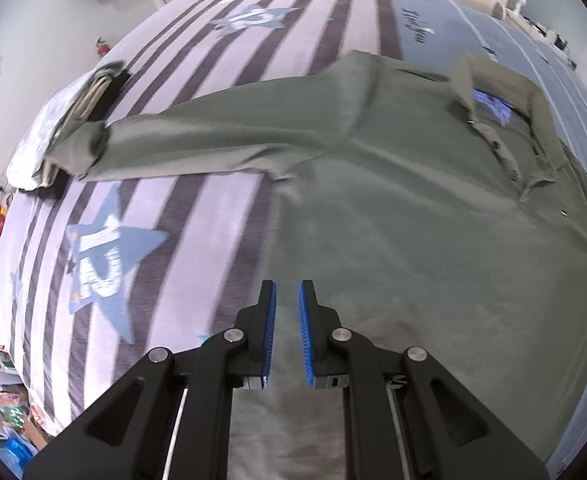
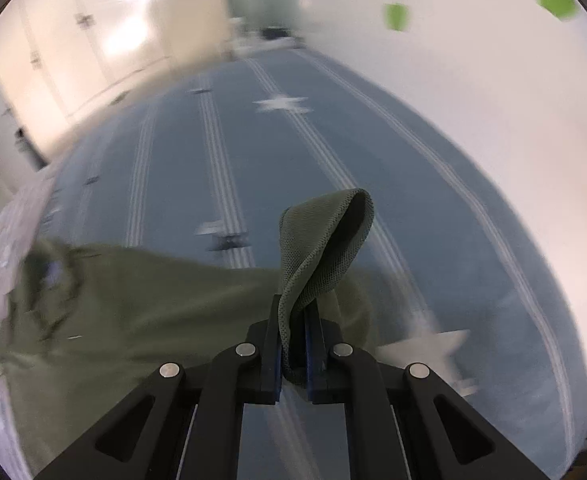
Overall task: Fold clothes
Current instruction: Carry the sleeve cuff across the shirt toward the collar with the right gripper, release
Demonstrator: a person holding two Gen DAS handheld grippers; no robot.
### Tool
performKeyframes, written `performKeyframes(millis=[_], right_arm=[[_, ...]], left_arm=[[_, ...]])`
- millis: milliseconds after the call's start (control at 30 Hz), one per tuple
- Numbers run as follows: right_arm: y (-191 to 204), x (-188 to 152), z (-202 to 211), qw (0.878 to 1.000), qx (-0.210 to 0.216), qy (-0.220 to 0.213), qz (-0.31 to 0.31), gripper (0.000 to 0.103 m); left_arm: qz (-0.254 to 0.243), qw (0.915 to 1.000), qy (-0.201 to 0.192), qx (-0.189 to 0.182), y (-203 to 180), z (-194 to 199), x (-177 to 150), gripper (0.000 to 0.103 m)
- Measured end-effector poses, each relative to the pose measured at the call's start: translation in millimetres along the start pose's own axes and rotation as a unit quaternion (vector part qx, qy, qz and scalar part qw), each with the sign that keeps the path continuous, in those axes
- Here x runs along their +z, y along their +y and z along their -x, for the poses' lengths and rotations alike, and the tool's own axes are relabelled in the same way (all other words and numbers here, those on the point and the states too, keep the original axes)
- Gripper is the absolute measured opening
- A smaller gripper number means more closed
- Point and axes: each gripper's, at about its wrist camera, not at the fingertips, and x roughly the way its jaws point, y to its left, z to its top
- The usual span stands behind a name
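A bed [image 1: 197, 216] with a striped, star-printed cover, blue along one side, carries an olive polo shirt [image 1: 413, 208] spread flat, one sleeve reaching a stack of folded clothes [image 1: 73, 120] at the bed's edge.

Olive shirt [image 1: 393, 200] spread flat, seemingly

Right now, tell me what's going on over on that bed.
A person working two handheld grippers is folding an olive green polo shirt spread on a bed with a striped, star-printed cover. The right gripper is shut on a cuff-like edge of the shirt, lifted off the blue part of the cover. The left gripper sits above the shirt's lower body, jaws nearly closed with nothing between them. One long sleeve lies stretched out toward a pile of clothes at the bed's edge.
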Motion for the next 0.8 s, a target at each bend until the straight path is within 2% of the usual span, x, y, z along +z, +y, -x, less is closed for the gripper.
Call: performKeyframes(millis=[67,200,500,600,800], right_arm=[[37,-10,14,1.000,0.020,-0.004,0.013,0.007],[124,-25,9,0.997,0.063,0.005,0.041,0.007],[308,-45,-36,0.988,0.133,0.019,0.074,0.007],[374,-62,-46,0.985,0.143,0.032,0.095,0.007],[458,-91,-79,0.980,0.138,0.060,0.128,0.007]], left_arm=[[0.008,1.0000,-0.001,-0.002,25,0,-2,0.010],[0.016,0.9998,-0.007,0.003,75,0,-9,0.010],[0.064,0.9978,0.003,0.015,199,-12,-23,0.010],[0.078,0.9968,0.007,0.015,229,-17,-29,0.010],[0.077,0.9968,0.011,0.015,262,-27,-35,0.010]])
